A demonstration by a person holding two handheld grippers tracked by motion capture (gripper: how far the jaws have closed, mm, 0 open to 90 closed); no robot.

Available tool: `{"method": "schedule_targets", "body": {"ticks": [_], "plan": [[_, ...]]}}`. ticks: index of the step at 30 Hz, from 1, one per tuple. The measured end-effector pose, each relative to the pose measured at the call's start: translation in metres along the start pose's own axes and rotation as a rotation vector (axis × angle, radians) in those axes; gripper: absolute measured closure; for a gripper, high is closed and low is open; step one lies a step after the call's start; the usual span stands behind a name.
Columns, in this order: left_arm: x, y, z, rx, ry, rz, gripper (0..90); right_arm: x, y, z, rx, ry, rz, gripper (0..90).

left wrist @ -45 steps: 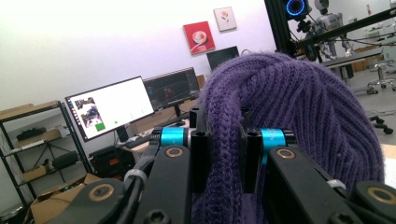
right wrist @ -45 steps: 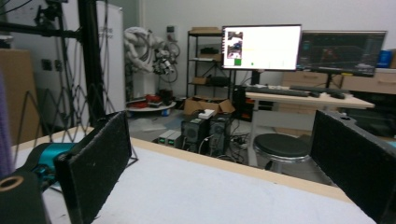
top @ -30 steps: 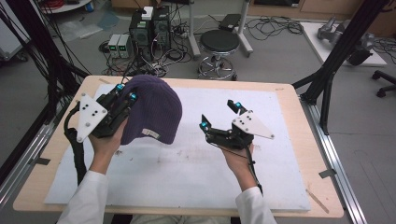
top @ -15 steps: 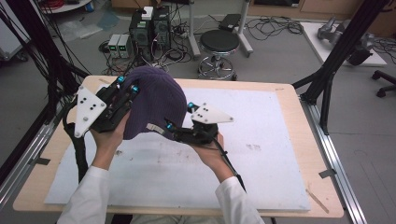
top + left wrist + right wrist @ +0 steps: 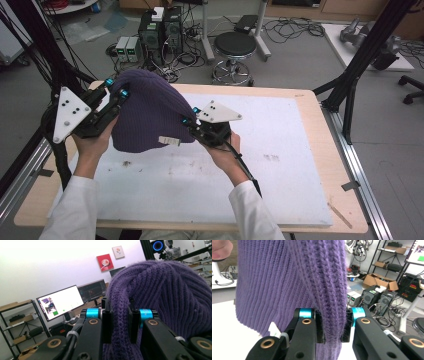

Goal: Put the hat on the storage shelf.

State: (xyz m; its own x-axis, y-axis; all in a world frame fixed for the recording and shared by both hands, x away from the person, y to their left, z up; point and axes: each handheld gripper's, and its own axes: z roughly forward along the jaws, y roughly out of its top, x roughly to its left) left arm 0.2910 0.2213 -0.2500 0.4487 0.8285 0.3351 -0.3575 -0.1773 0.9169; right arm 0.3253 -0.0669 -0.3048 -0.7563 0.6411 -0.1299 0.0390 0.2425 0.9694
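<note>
A purple knit beanie [image 5: 147, 115] hangs above the left half of the table [image 5: 310, 165], lifted off the white mat [image 5: 280, 145] and stretched between the two tongs. The left gripper [image 5: 116, 89] is clenched on a fold of the knit at the beanie's far left edge; in the left gripper view its black jaws press a ribbed ridge of the wool [image 5: 120, 322] from both sides, with the rest of the crown bulging to the right. The right gripper [image 5: 189, 116] is likewise clamped on the beanie's right edge, and in the right gripper view a thick vertical pleat [image 5: 332, 315] sits squeezed between its jaws. A small white label [image 5: 169, 141] shows near the lower hem, which faces the person; whether the opening holds anything cannot be made out, since the inside of the beanie is turned away from every camera. In the right gripper view a cardboard box [image 5: 384, 282] stands open on the floor beside computer towers [image 5: 372, 298], its contents too small to tell. Shelving [image 5: 22, 322] in the left gripper view carries dark items that are blurred. The left hand [image 5: 92, 142] is partly hidden under the gripper body, and the mat bears faint smudges [image 5: 272, 157].
</note>
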Motion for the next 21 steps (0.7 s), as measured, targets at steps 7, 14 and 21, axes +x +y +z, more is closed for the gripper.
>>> {"method": "schedule_targets", "body": {"ticks": [7, 14, 21], "plan": [[0.006, -0.001, 0.0, -0.003, 0.022, -0.012, 79.5, 0.003, 0.003, 0.005, -0.004, 0.005, 0.009, 80.2], [0.016, 0.002, 0.005, 0.011, 0.049, 0.006, 79.6, 0.006, 0.014, 0.015, -0.024, -0.003, -0.013, 80.4], [0.043, 0.007, 0.013, 0.007, 0.065, 0.012, 79.6, 0.006, 0.033, 0.037, -0.053, -0.055, -0.019, 80.4]]}}
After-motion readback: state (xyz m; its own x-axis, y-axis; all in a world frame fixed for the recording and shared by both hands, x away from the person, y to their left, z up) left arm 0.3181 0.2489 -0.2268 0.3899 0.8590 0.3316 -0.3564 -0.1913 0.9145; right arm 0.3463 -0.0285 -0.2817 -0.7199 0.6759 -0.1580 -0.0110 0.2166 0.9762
